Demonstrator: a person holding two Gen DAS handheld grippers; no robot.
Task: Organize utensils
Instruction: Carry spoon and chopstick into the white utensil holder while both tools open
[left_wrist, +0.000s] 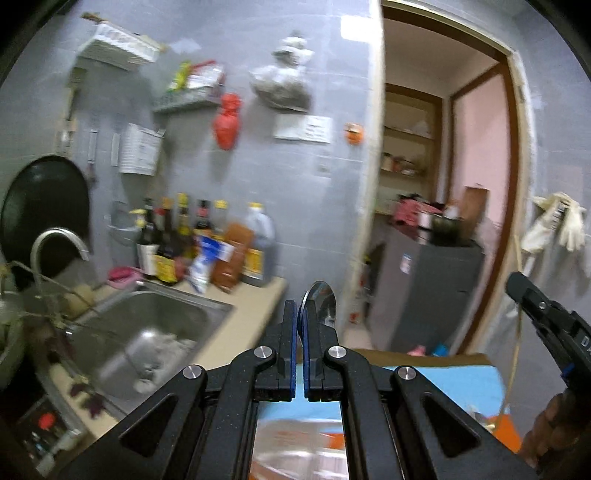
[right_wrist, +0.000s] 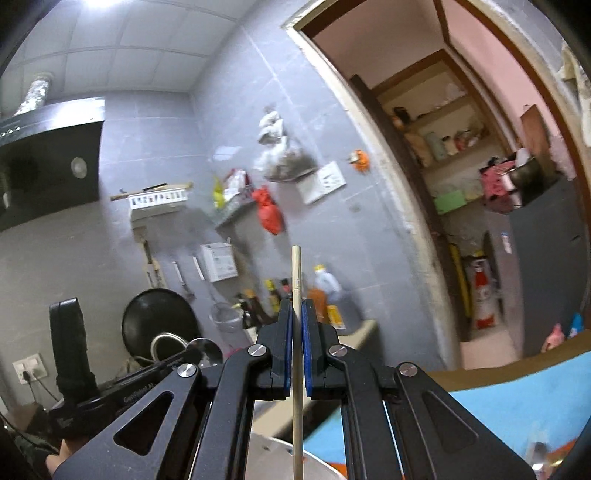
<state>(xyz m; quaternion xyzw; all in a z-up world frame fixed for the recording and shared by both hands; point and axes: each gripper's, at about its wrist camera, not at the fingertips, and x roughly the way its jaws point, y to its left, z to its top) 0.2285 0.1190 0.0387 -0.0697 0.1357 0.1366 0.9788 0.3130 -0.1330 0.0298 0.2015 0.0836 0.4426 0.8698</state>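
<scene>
Left tool (left_wrist: 301, 314): jaws pressed together on a metal spoon (left_wrist: 320, 300), pinched edge-on low on its bowl, the bowl standing up past the tips.
Right tool (right_wrist: 295, 314): jaws pinching one pale chopstick (right_wrist: 296, 332), which runs upright through the gap and sticks out well above and below the pads.
Where they are: both utensils are held in the air above the blue mat (left_wrist: 458, 380); the sink (left_wrist: 155, 325) lies to the left of the mat.
Risk, spoon: the grip looks thin and sits on a smooth curved surface; a quick swing could make it pivot or slide out.
Risk, chopstick: held at a single point, it could swivel between the pads and come down askew, or drop.
Risk, crowding: the two tools are close beside each other above the mat, so the long chopstick could knock the spoon.
Blur: the surroundings are smeared, so the target holder cannot be made out.
</scene>
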